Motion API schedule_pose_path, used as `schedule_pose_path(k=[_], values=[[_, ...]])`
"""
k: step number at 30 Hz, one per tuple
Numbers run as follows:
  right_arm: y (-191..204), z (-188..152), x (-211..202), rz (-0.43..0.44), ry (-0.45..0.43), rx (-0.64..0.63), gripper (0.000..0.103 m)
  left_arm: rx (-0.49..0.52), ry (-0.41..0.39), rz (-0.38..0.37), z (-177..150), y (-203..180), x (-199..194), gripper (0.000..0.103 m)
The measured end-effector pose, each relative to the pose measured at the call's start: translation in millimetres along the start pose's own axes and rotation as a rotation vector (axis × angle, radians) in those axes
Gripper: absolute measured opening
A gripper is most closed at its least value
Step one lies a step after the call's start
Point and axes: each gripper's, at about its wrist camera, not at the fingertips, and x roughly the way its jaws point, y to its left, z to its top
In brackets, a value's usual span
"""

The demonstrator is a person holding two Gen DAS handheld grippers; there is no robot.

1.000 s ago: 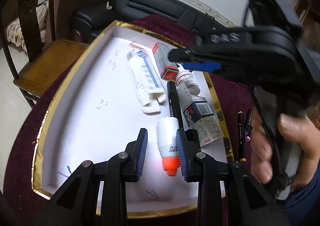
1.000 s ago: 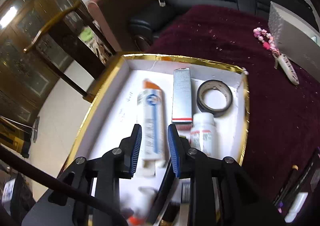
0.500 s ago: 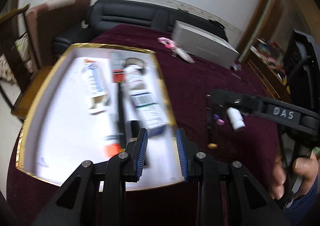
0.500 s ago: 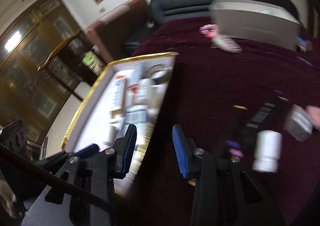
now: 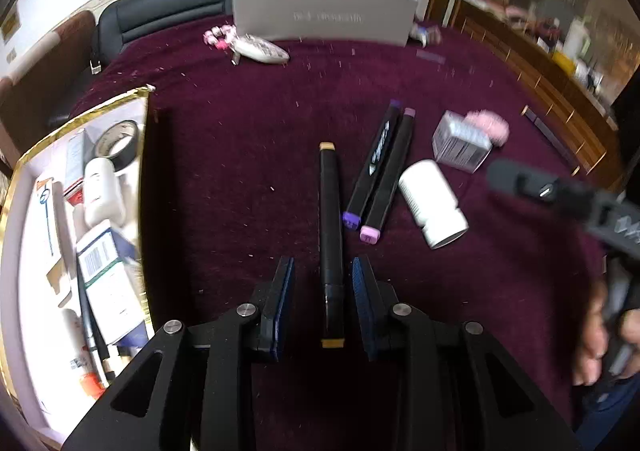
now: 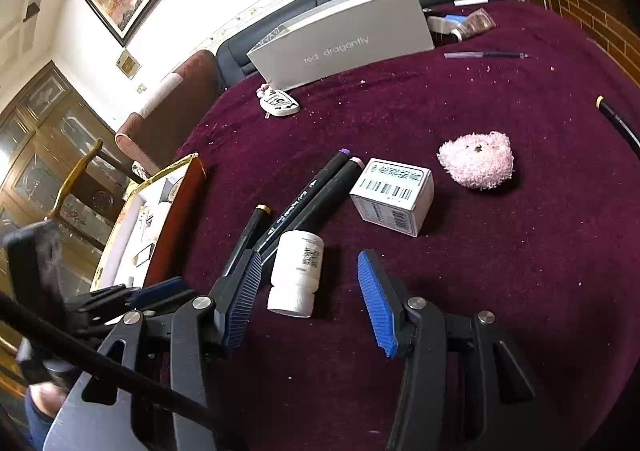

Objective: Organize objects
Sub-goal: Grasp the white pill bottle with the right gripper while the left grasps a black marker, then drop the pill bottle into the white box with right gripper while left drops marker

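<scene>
My left gripper hangs low over the maroon cloth, jaws apart on either side of a black marker with gold ends; the pads do not touch it. My right gripper is opening, with a white bottle lying on its side between the fingers, untouched. Beside the bottle lie two black markers with purple and pink caps and a small white barcode box. The gold-rimmed tray at the left holds a tape roll, bottles and boxes.
A pink plush sits right of the box. At the back stand a grey "red dragonfly" box, a key fob with pink beads and a pen. Another marker lies at the right edge.
Both grippers swung right, from over the tray to the loose items on the cloth. The right jaws spread wider. The left jaws now straddle the gold-ended marker.
</scene>
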Motion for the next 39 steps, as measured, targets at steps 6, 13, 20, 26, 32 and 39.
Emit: schedule_pose_path(k=[6,13,20,26,32,39], values=[[-0.3,-0.4,-3.5,0.021,-0.002,-0.002,0.049,0.022,-0.030,0.089,3.0,-7.7,24.1,0.025],[1.3,-10.2,12.3,-0.074,0.023,-0.072,0.049,-0.026,-0.085,0.096,-9.4,0.3,16.3,0.011],[29.9,-13.3,51.7,-0.212,0.039,-0.203,0.034,-0.039,-0.106,0.080,-32.9,-3.5,4.2,0.011],[14.2,-17.7,44.0,-0.170,0.049,-0.168,0.031,-0.069,-0.141,0.016,-35.7,1.6,-4.7,0.011],[17.3,-16.8,19.2,-0.104,-0.023,-0.158,0.031,-0.095,-0.182,-0.010,-38.9,3.5,-29.6,0.011],[41.8,-24.9,16.5,-0.082,-0.045,-0.220,0.031,-0.131,-0.210,-0.011,-50.4,11.0,-48.0,0.011]])
